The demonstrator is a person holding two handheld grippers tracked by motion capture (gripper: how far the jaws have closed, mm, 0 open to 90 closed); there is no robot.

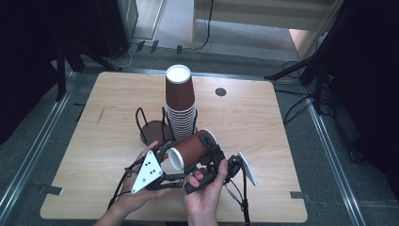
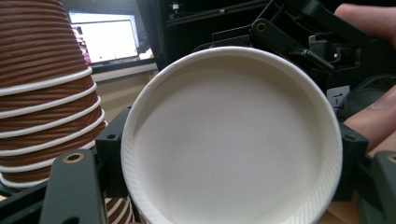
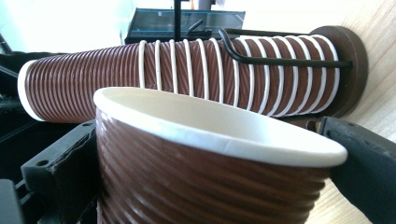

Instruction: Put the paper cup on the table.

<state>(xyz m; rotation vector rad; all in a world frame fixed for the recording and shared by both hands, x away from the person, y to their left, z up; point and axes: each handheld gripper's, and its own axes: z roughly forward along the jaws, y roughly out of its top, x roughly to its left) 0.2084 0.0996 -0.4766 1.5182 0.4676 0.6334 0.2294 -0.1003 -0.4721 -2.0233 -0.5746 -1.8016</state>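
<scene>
**Cup held between two grippers above the tabletop**

Cup (image 1: pixel 190 149) — brown, ribbed, lying on its side — hangs over the near middle of the tabletop (image 1: pixel 94 155) in the high view, between the left gripper (image 1: pixel 162 157) and right gripper (image 1: pixel 211 150), just in front of the stack of cups (image 1: pixel 180 101) in the wire holder (image 1: pixel 153 127).

Left gripper view: the cup's white bottom faces the camera, black jaws clenched on either side.

Right gripper view: the cup's ribbed wall sits between the jaws — grasped.
</scene>
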